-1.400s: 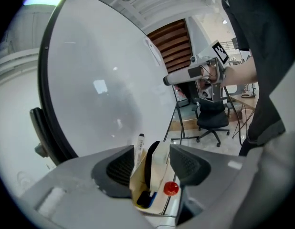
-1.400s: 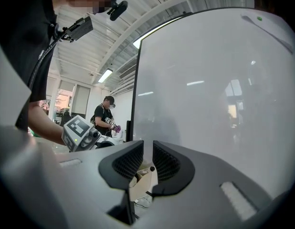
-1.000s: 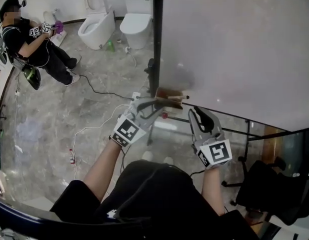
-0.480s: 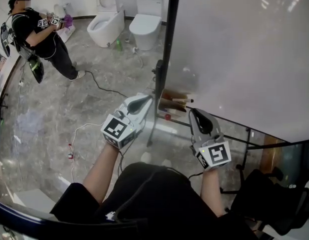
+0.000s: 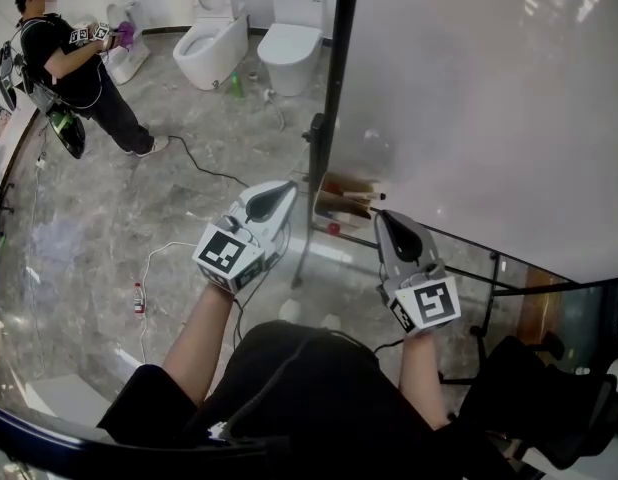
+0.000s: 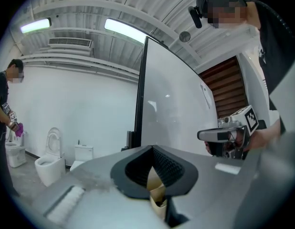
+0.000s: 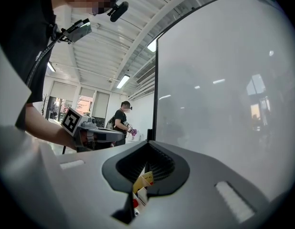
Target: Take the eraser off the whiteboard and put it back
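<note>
The whiteboard (image 5: 469,98) fills the upper right of the head view. On its bottom ledge lies a brown block that looks like the eraser (image 5: 341,196), with markers beside it. My left gripper (image 5: 279,190) hangs just left of the ledge, apart from the block, with its jaws shut and empty. The right gripper (image 5: 387,224) hovers below the ledge, shut, holding nothing. In the left gripper view the closed jaws (image 6: 152,150) show only a tan sliver of the ledge items (image 6: 156,187) through the notch. In the right gripper view my gripper (image 7: 147,146) faces the board (image 7: 224,94).
The board's black post (image 5: 334,98) stands between my grippers and the marble floor. Two toilets (image 5: 214,38) and another person (image 5: 69,63) are at the far left. Cables (image 5: 189,168) trail over the floor. A dark office chair (image 5: 549,388) sits at the lower right.
My left gripper has drawn back from the ledge to the left and risen a little, and its jaws have closed empty. The brown block stays on the ledge. The right gripper has barely moved.
</note>
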A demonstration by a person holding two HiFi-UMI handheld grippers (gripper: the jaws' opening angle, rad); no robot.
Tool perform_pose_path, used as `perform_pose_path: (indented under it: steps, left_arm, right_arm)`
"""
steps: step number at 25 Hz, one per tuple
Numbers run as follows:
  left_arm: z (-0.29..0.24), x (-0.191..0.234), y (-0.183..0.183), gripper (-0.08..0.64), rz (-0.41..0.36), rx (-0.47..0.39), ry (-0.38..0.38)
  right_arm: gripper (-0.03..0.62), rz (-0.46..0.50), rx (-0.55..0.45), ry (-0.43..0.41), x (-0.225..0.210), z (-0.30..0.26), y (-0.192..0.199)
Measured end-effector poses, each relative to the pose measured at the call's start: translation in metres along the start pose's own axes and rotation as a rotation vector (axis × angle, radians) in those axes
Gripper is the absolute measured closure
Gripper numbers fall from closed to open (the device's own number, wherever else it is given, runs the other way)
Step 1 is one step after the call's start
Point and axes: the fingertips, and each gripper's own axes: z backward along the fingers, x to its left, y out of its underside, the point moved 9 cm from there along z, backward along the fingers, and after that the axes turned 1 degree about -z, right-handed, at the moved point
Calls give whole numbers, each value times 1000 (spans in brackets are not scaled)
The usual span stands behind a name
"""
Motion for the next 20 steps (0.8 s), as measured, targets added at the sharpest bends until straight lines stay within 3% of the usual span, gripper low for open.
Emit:
perform_pose_path:
  steps: [20]
  left_arm:
    - [8, 1, 1, 554, 4, 2, -19]
  right_arm:
    - [583, 3, 0, 13, 2, 5, -1]
